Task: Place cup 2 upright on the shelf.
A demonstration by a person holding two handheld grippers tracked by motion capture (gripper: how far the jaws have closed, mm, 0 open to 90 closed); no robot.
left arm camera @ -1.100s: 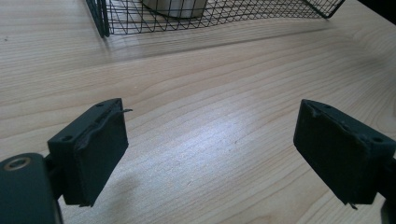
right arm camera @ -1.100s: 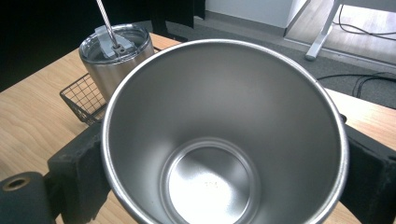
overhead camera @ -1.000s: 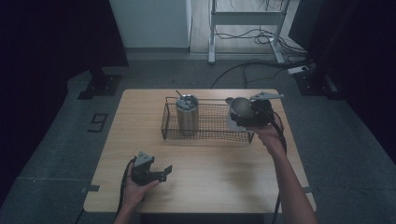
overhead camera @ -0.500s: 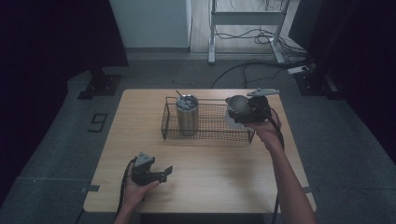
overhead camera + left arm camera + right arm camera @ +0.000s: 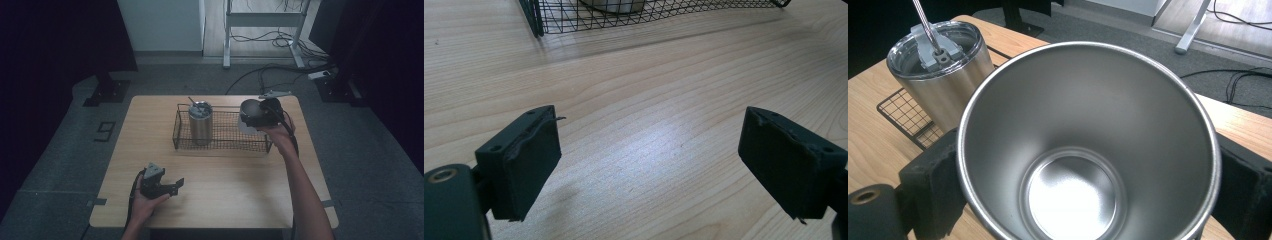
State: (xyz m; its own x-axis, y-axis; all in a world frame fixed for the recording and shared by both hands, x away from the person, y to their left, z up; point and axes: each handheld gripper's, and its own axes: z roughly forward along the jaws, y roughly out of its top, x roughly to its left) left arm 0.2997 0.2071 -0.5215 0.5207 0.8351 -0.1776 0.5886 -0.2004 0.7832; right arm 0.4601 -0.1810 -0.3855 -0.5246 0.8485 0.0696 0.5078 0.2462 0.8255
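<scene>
My right gripper (image 5: 256, 119) is shut on an empty steel cup (image 5: 250, 114), held tilted above the right end of a black wire basket (image 5: 225, 145). In the right gripper view the cup (image 5: 1088, 150) sits between both jaws with its mouth toward the camera. A lidded steel tumbler (image 5: 200, 122) with a straw stands upright in the basket's left part; it shows too in the right gripper view as the tumbler (image 5: 943, 75). My left gripper (image 5: 174, 186) rests low near the table's front left, jaws wide open and empty, over bare wood (image 5: 649, 145).
The wooden table (image 5: 225, 195) has free surface in front of the basket. The basket's near wall (image 5: 634, 15) lies beyond my left jaws. Dark floor, cables (image 5: 265, 75) and a metal stand (image 5: 265, 20) lie behind the table.
My right gripper has moved the cup slightly left and toward the basket's right end. The left gripper has stayed put.
</scene>
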